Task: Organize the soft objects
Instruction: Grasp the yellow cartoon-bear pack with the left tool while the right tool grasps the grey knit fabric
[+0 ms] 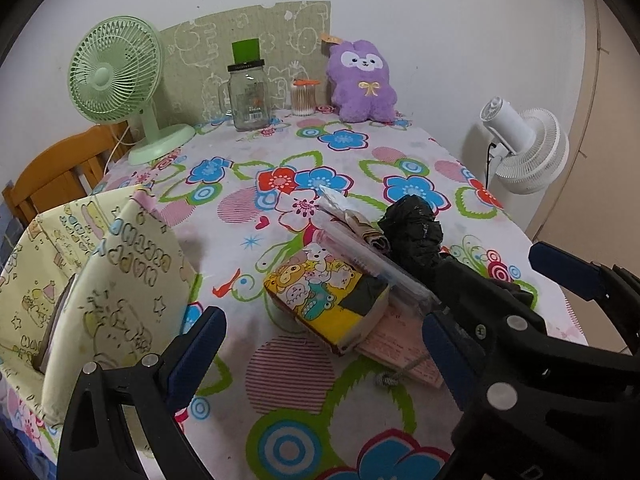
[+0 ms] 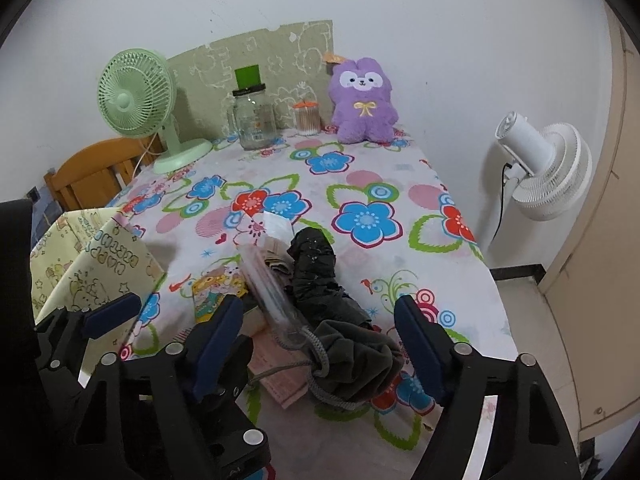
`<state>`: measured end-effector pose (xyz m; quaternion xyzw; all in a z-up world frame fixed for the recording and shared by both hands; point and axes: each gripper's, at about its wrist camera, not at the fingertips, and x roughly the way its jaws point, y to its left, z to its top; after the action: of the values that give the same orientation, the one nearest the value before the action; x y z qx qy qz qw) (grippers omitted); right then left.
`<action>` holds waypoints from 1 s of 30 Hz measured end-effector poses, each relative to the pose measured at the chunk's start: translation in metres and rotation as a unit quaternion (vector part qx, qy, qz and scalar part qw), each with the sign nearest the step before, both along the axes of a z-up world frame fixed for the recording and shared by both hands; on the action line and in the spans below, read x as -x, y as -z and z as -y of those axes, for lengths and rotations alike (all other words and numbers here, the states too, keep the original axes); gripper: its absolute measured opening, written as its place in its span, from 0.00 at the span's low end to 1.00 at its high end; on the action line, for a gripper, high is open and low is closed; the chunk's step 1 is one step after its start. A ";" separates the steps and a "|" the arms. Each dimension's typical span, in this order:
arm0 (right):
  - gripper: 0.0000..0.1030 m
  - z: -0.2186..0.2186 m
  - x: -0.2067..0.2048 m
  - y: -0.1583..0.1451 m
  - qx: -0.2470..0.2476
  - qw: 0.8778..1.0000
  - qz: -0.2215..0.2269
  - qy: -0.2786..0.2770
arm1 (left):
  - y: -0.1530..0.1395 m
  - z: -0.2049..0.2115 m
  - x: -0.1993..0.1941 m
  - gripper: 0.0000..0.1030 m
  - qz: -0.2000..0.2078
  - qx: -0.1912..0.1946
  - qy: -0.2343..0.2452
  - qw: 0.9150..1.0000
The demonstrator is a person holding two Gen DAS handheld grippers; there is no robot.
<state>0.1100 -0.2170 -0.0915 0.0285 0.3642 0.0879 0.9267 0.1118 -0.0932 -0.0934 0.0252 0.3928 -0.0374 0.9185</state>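
1. Right wrist view: right claw (image 2: pixel 318 336) is spread wide, holding nothing, its two blue pads either side of a dark grey-green drawstring pouch (image 2: pixel 356 354) at the near end of the pile on the flowered surface (image 2: pixel 400 184). Pads look apart from the cloth, not touching.
2. Pile, all near centre of the surface: black crumpled bag (image 2: pixel 314 264) behind the pouch, clear flat pencil-type case (image 2: pixel 266 284) lying across, cartoon tissue pack (image 2: pixel 218 290) to the left, pink paper sheets (image 2: pixel 280 376) underneath.
3. Left wrist view: left claw (image 1: pixel 320 344) also wide open & empty, hovering near the tissue pack (image 1: pixel 328 294). Yellow cartoon-print fabric bin (image 1: pixel 92 280) stands at the surface's left edge w/ its mouth open.
4. Step, my read: start of first pick, approx nothing sorted yet; the pouch is the target.
5. Next move needs: lower right claw, close on the pouch's bunched body, not the cord. Lift clear w/o dragging the clear case resting against it, then carry left to the bin, prob the destination.
6. Purple plush (image 2: pixel 362 100) sits at the far end by the wall, still to collect.
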 end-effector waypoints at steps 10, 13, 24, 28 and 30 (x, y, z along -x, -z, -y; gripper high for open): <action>0.74 0.013 -0.009 0.018 -0.009 0.999 -0.032 0.025 | 0.016 0.009 -0.017 0.91 -0.005 -0.023 0.001 1.000; 0.74 0.016 -0.011 0.024 -0.014 0.998 -0.043 0.032 | 0.021 0.010 -0.020 0.90 -0.008 -0.028 -0.001 1.000; 0.49 0.015 -0.013 0.031 -0.027 0.997 -0.062 0.035 | 0.028 0.012 -0.025 0.88 -0.027 -0.027 0.006 0.999; 0.44 0.014 -0.013 0.024 -0.027 0.998 -0.050 0.036 | 0.023 0.009 -0.028 0.88 -0.023 -0.012 -0.004 1.000; 0.44 0.013 -0.015 0.020 -0.025 0.998 -0.043 0.039 | 0.023 0.007 -0.031 0.87 -0.024 -0.005 -0.009 1.000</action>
<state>0.1249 -0.2304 -0.1117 0.0696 0.4003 0.0596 0.9118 0.1429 -0.1006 -0.1159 0.0257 0.4148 -0.0277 0.9091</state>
